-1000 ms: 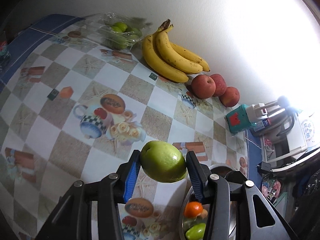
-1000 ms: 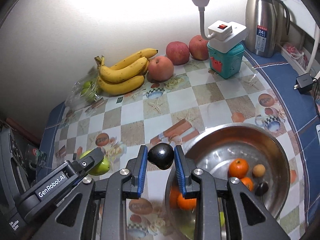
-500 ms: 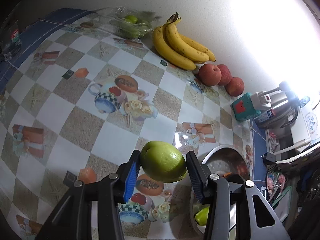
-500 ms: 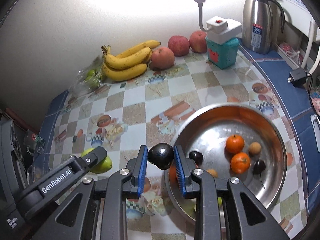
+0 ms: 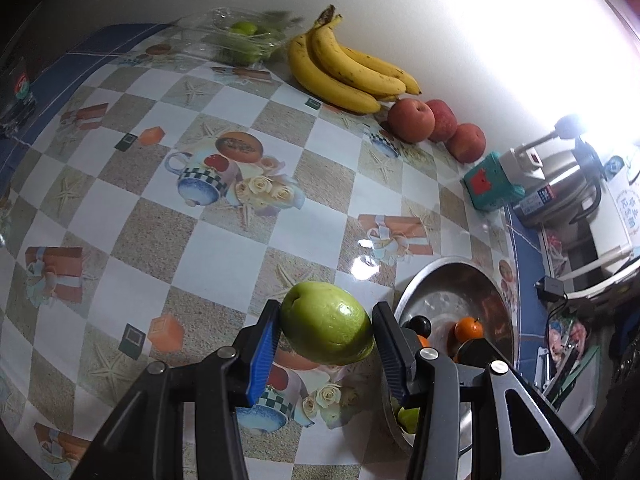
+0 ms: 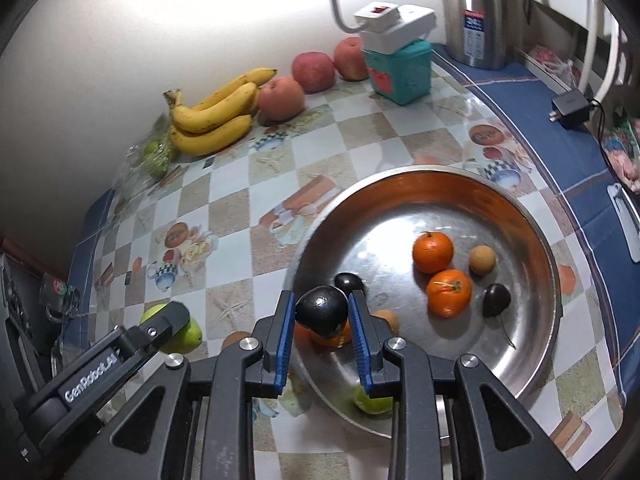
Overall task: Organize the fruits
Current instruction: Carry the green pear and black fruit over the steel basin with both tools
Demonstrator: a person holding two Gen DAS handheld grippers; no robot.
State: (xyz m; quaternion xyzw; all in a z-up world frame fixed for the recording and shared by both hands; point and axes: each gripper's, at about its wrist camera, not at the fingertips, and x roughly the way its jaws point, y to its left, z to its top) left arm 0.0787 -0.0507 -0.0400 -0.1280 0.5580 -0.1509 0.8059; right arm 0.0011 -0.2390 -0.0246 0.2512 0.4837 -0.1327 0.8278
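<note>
My left gripper is shut on a green apple, held above the tablecloth just left of the steel bowl. It also shows at the left of the right wrist view. My right gripper is shut on a dark avocado over the near left rim of the bowl. The bowl holds two oranges, dark plums, a small tan fruit and a green fruit under my fingers. Bananas and three red apples line the wall.
A clear pack of green fruit sits left of the bananas. A teal box with a white lamp base, a steel thermos and a black charger stand at the right.
Both grippers have pulled back toward the front of the table with their fruit still held. The bowl now sits closer under the right gripper, and more tablecloth shows ahead of the left.
</note>
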